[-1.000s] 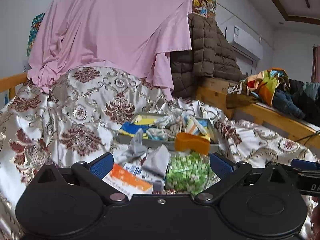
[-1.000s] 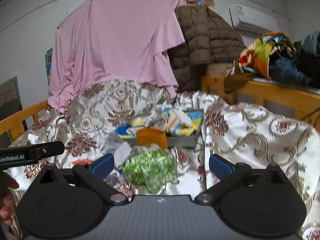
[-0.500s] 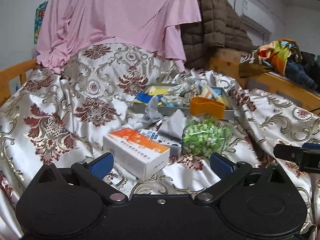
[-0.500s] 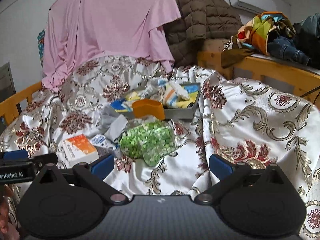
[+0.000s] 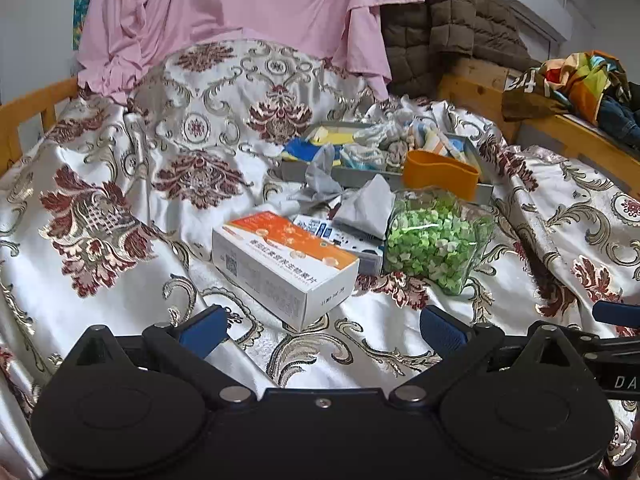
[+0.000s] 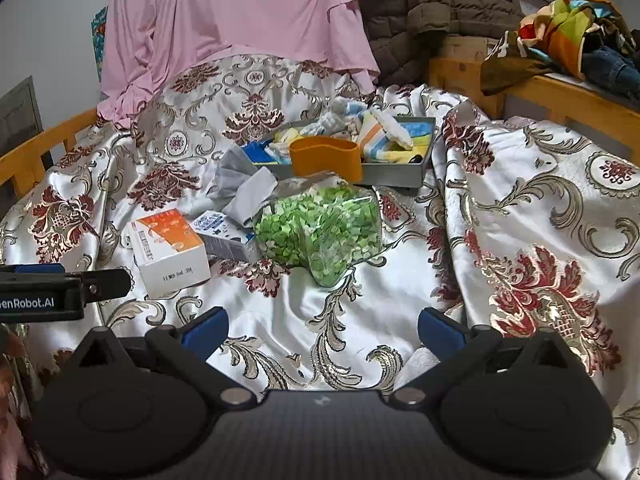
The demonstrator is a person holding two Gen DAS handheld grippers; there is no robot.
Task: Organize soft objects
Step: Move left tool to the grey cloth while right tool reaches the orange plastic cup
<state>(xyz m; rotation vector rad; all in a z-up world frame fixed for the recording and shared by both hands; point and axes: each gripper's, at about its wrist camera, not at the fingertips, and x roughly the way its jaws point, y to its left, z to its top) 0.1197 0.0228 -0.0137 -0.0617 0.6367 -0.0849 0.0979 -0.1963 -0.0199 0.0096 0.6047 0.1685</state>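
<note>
A grey tray (image 5: pixel 486 191) (image 6: pixel 424 160) full of folded cloths and socks sits on the patterned bedspread. In front of it lie grey cloths (image 5: pixel 364 204) (image 6: pixel 250 194), an orange cup (image 5: pixel 440 174) (image 6: pixel 326 158), a clear bag of green pieces (image 5: pixel 434 236) (image 6: pixel 320 230), an orange-and-white box (image 5: pixel 280 264) (image 6: pixel 168 248) and a blue-and-white box (image 5: pixel 332 236) (image 6: pixel 222 230). My left gripper (image 5: pixel 322 326) is open and empty, just short of the orange-and-white box. My right gripper (image 6: pixel 322 326) is open and empty, short of the green bag.
A pink sheet (image 5: pixel 240 12) and a brown quilted jacket (image 5: pixel 452 20) hang behind the bed. Wooden bed rails stand at the left (image 5: pixel 28 108) and right (image 5: pixel 580 148), with piled clothes (image 6: pixel 568 32) on the right one.
Both grippers have tilted downward and pulled back, so the items now sit higher and farther ahead. Both stay open and empty.
</note>
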